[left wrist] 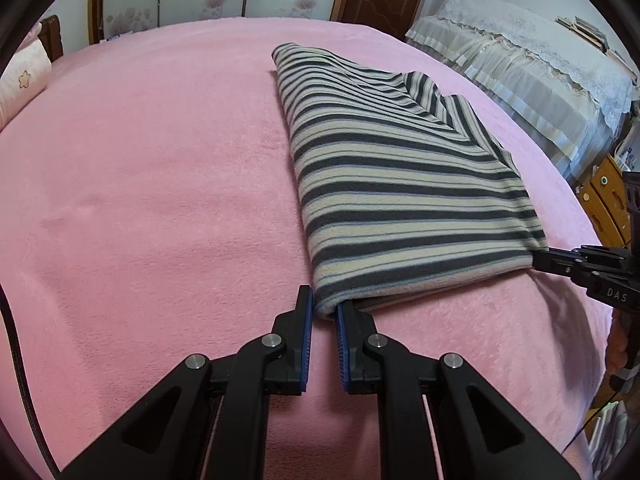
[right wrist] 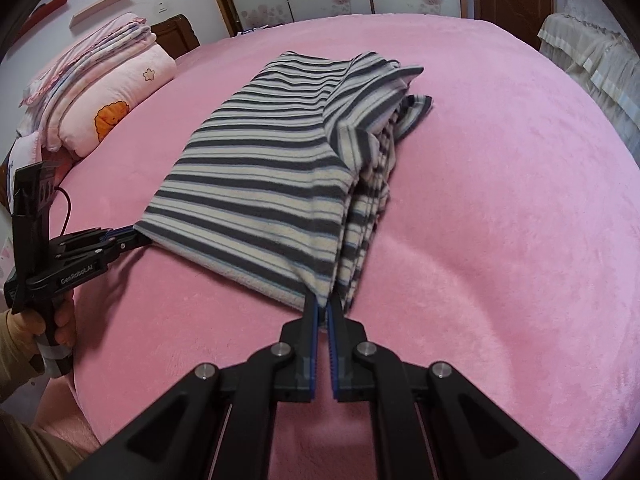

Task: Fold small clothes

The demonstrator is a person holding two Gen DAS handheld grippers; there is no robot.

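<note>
A cream and dark grey striped garment [left wrist: 400, 184] lies folded lengthwise on the pink blanket [left wrist: 140, 200]. My left gripper [left wrist: 325, 304] is shut on the garment's near left corner, with the cloth pinched between its blue pads. My right gripper [right wrist: 323, 300] is shut on the near right corner of the striped garment [right wrist: 272, 168], where several layers hang at the fold. Each wrist view also shows the other tool: the right gripper [left wrist: 538, 258] at the garment's right edge, the left gripper [right wrist: 138, 238] at its left edge. A sleeve part [right wrist: 412, 116] sticks out at the far right.
The pink blanket [right wrist: 500, 200] covers a wide bed. Folded pink bedding [right wrist: 100, 92] is stacked at the headboard on the left. A lace-covered piece of furniture [left wrist: 520, 60] stands beyond the bed's right side. A hand [right wrist: 60, 320] holds the left tool's grip.
</note>
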